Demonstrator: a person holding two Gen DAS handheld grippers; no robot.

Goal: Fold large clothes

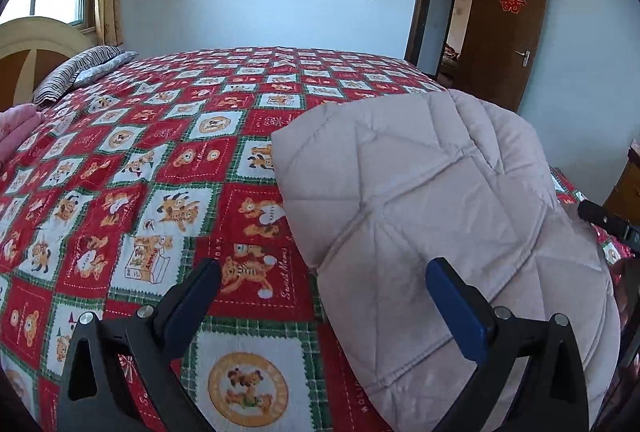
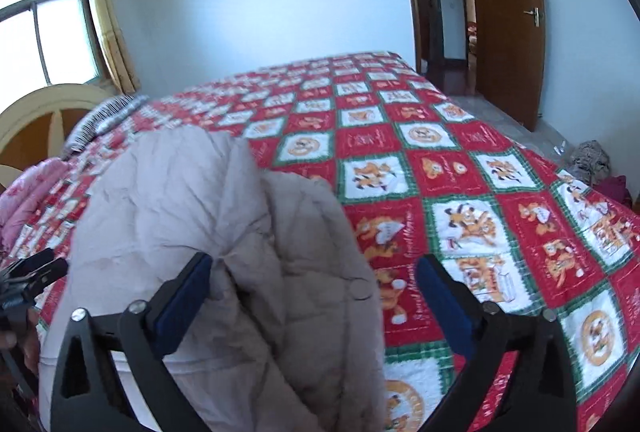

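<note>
A beige quilted padded coat point(image 1: 432, 200) lies folded into a bundle on the red patterned bed cover point(image 1: 168, 160). My left gripper point(image 1: 324, 272) is open and empty over the coat's left edge; its right finger is above the coat, its left finger above the cover. In the right wrist view the coat point(image 2: 208, 232) fills the lower left. My right gripper point(image 2: 316, 268) is open and empty, its jaws on either side of the coat's right edge. The left gripper point(image 2: 32, 272) shows at the left edge of that view.
A striped pillow point(image 1: 80, 72) and a pink garment point(image 1: 16, 128) lie near the headboard point(image 1: 36, 48). An open wooden door point(image 1: 504, 28) stands at the far right. Clothes point(image 2: 592, 160) lie on the floor beside the bed.
</note>
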